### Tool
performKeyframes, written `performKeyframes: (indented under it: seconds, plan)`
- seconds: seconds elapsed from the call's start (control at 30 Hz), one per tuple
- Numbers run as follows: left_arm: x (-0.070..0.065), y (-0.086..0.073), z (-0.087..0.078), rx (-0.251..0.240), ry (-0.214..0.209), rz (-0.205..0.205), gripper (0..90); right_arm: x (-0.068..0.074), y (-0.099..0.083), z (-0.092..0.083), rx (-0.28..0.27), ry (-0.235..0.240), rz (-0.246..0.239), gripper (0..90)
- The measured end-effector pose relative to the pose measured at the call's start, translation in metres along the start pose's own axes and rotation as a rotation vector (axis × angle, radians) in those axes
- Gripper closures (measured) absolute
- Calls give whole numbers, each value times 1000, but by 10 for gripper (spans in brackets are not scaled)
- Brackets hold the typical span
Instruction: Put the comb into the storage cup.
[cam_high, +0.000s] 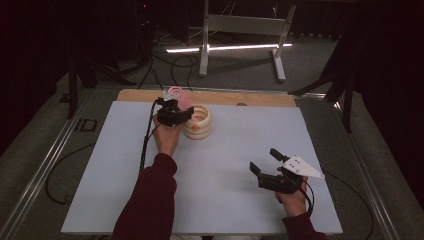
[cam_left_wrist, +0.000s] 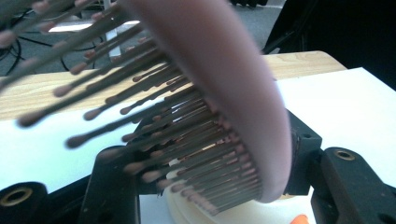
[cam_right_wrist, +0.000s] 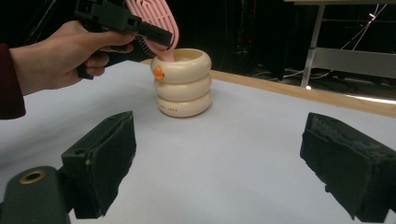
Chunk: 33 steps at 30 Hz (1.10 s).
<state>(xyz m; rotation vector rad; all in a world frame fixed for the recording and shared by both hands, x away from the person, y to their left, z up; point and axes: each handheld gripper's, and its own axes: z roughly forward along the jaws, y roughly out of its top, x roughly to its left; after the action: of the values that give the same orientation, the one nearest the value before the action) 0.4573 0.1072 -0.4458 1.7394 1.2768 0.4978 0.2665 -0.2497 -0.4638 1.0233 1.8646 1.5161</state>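
Above cup (cam_right_wrist: 183, 84) | brush (cam_right_wrist: 156, 18) handle dips inside | bristles (cam_left_wrist: 154, 116) close-up

**Pink hairbrush and cream ringed holder**

Pink hairbrush (cam_right_wrist: 156, 18): oval paddle head, dark bristles with pink tips, standing tilted with its handle end down inside the holder. Holder (cam_right_wrist: 183, 84): cream cup of three stacked rings, small orange beak-like knob near the rim, upright near the table's far edge.
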Motion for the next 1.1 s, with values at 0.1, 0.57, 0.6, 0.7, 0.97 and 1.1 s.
performKeyframes:
  seconds: [0.1, 0.57, 0.6, 0.7, 0.97, 1.1]
  plan:
    - [0, 0, 0, -2, 5, 5, 434, 0, 0, 0, 0, -1, -1, 102]
    - [-4, 2, -5, -27, 50, 46, 306, 0, 0, 0, -2, 1, 1, 102]
    - [-4, 2, -5, -32, 54, 45, 291, 1, 0, 0, -1, 2, 1, 102]
    - [-4, 3, -6, -32, 74, 52, 254, 1, 0, 0, -1, 3, -1, 102]
    - [-1, 3, -9, -25, 106, 52, 124, 2, 0, 1, 1, 6, -4, 102]
    - [0, 4, -10, -21, 108, 57, 61, 2, 0, 2, 2, 8, -5, 102]
